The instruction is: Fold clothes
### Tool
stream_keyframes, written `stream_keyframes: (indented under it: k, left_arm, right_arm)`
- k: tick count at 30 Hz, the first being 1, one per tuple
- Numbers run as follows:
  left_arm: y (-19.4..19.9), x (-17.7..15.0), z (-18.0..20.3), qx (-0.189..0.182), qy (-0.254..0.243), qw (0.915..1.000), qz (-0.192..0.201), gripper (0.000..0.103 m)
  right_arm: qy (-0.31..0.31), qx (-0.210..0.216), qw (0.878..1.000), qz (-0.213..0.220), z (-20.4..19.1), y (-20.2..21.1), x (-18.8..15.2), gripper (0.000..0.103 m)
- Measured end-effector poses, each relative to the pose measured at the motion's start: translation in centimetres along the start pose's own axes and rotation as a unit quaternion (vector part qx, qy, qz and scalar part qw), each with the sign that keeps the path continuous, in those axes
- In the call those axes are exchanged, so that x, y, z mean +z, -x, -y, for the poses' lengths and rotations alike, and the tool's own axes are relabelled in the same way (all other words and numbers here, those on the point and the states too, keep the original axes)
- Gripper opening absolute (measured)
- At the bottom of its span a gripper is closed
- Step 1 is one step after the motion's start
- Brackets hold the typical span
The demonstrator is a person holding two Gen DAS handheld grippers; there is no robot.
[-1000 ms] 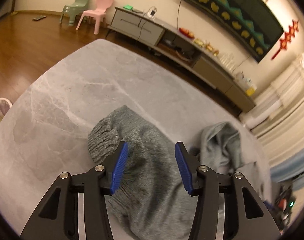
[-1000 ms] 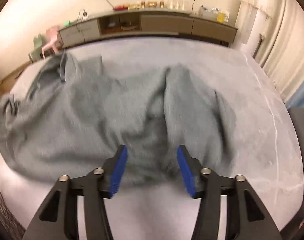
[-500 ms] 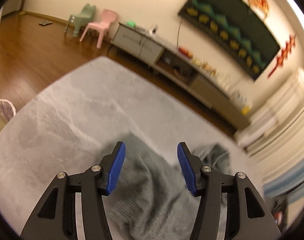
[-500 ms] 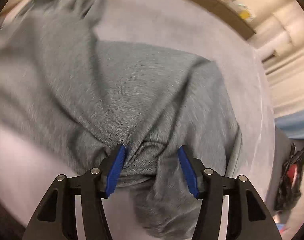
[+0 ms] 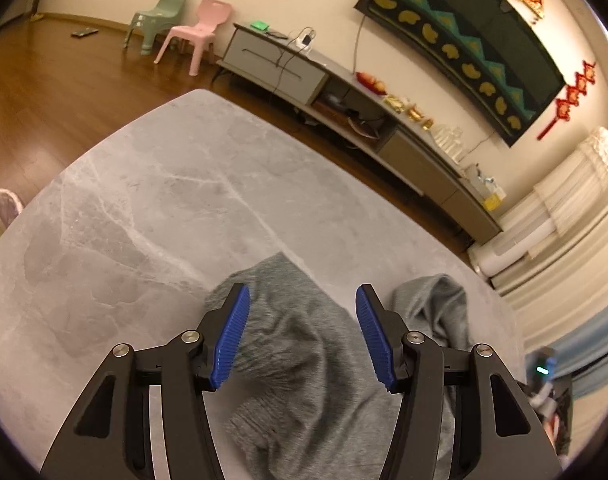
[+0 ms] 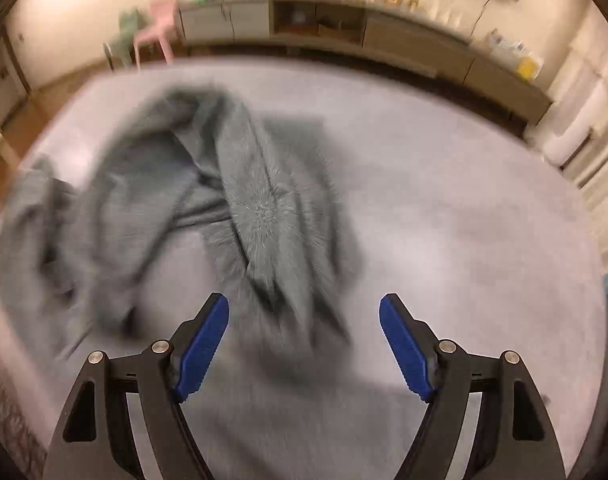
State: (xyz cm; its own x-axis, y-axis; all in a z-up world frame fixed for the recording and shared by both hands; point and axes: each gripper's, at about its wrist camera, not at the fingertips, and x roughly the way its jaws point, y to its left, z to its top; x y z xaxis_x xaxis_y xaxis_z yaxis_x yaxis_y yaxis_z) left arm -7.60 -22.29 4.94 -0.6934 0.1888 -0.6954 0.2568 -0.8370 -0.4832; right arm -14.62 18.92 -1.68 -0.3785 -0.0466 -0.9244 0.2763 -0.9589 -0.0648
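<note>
A grey knit sweater [image 6: 260, 208] lies crumpled on the grey marble-look table [image 6: 463, 208]; the right wrist view is motion-blurred. My right gripper [image 6: 304, 344] is wide open above the sweater's near edge, holding nothing. In the left wrist view the sweater [image 5: 304, 352] lies under and ahead of my left gripper [image 5: 302, 332], with a ribbed hem near the bottom and a raised fold at the right. The left gripper is open, its blue pads [image 5: 232, 336] apart over the cloth without pinching it.
The table's far edge [image 5: 208, 94] curves to a wood floor. Beyond stand a long TV cabinet [image 5: 343, 92], a pink chair [image 5: 196, 36] and a green chair [image 5: 156, 16]. A woven basket [image 5: 0, 208] sits past the table's left edge. Curtains hang at right.
My right gripper opened wider and pulled back from the bunched cloth; the sweater now lies loose and crumpled. My left gripper stayed open, shifting slightly over the sweater.
</note>
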Motion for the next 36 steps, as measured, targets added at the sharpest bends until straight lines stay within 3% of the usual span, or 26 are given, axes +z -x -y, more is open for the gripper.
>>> stream_keyframes:
  k: [1, 2, 3, 5, 7, 9, 10, 12, 14, 15, 16, 17, 19, 21, 22, 26, 29, 32, 34, 35, 36]
  left_arm:
    - [-0.2, 0.2, -0.5, 0.001, 0.005, 1.0000, -0.002, 0.058]
    - [-0.3, 0.4, -1.1, 0.001, 0.011, 0.9999, -0.003, 0.058]
    - [-0.4, 0.7, -1.7, 0.002, 0.018, 0.9998, -0.003, 0.058]
    - [-0.4, 1.1, -2.5, 0.000, 0.029, 0.9996, -0.001, 0.058]
    - [0.0, 1.6, -3.1, -0.004, 0.039, 0.9992, 0.007, 0.058]
    - [0.2, 1.8, -3.3, -0.006, 0.044, 0.9989, 0.013, 0.058]
    - [0.1, 1.8, -3.2, -0.007, 0.045, 0.9989, 0.013, 0.058]
    - [-0.6, 1.6, -2.9, -0.007, 0.041, 0.9991, 0.002, 0.058]
    - [-1.5, 1.2, -2.4, -0.005, 0.032, 0.9994, -0.012, 0.059]
    - [-2.0, 0.9, -2.0, -0.001, 0.021, 0.9996, -0.020, 0.060]
    - [-2.6, 0.5, -1.5, 0.004, 0.008, 0.9995, -0.029, 0.061]
    - [-3.5, 0.0, -0.9, 0.013, -0.008, 0.9991, -0.041, 0.061]
    - [-5.3, -1.2, 0.1, 0.037, -0.040, 0.9962, -0.067, 0.062]
    - [-7.0, -2.2, 1.1, 0.056, -0.065, 0.9926, -0.086, 0.062]
    - [-7.8, -2.6, 1.5, 0.065, -0.075, 0.9908, -0.092, 0.062]
    - [-10.2, -3.3, 3.0, 0.086, -0.107, 0.9864, -0.090, 0.061]
    - [-11.1, -3.5, 4.0, 0.079, -0.129, 0.9853, -0.079, 0.031]
    - [-9.1, -2.8, 5.9, 0.030, -0.155, 0.9869, -0.035, 0.013]
    - [-4.2, -2.0, 8.0, -0.032, -0.172, 0.9834, 0.047, 0.008]
    - [-0.3, -1.8, 9.0, -0.077, -0.186, 0.9734, 0.110, 0.008]
    - [4.5, -2.2, 9.6, -0.132, -0.205, 0.9513, 0.188, 0.008]
  right_arm:
    - [0.002, 0.000, 1.000, -0.019, 0.0, -1.6, 0.3, 0.046]
    - [0.008, -0.005, 1.000, -0.023, 0.2, -1.9, 0.9, 0.043]
    - [0.015, -0.013, 1.000, -0.021, 0.6, -1.5, 1.6, 0.007]
    - [0.034, -0.046, 0.998, 0.003, 1.5, 0.6, 2.7, 0.008]
    - [0.038, -0.130, 0.986, 0.096, 3.3, 7.0, 3.6, 0.008]
    - [0.048, -0.235, 0.952, 0.188, 4.1, 13.6, 3.0, 0.008]
    - [0.061, -0.294, 0.928, 0.220, 4.5, 16.4, 1.9, 0.009]
    - [0.078, -0.376, 0.893, 0.234, 5.6, 18.2, -0.4, 0.011]
    - [0.086, -0.423, 0.880, 0.199, 7.9, 16.4, -3.3, 0.036]
    - [0.066, -0.409, 0.893, 0.176, 9.3, 14.9, -5.1, 0.062]
    - [0.032, -0.376, 0.913, 0.152, 10.9, 13.3, -6.9, 0.069]
    - [-0.001, -0.343, 0.931, 0.128, 12.4, 11.7, -8.8, 0.069]
    - [-0.087, -0.260, 0.957, 0.094, 15.2, 9.0, -13.1, 0.069]
    - [-0.158, -0.186, 0.968, 0.052, 16.5, 7.1, -15.7, 0.067]
    - [-0.169, -0.159, 0.971, 0.051, 16.3, 7.2, -15.8, 0.065]
    - [-0.093, -0.131, 0.981, 0.112, 11.0, 8.7, -13.4, 0.069]
    - [-0.074, -0.061, 0.989, 0.115, 6.8, 7.7, -11.3, 0.073]
    - [-0.023, -0.003, 0.995, 0.100, 1.7, 6.1, -7.8, 0.073]
    - [0.018, 0.039, 0.995, 0.095, -2.0, 5.0, -5.0, 0.073]
    - [0.035, 0.054, 0.993, 0.094, -3.5, 4.4, -3.8, 0.073]
    - [0.050, 0.064, 0.992, 0.095, -4.8, 3.8, -2.7, 0.073]
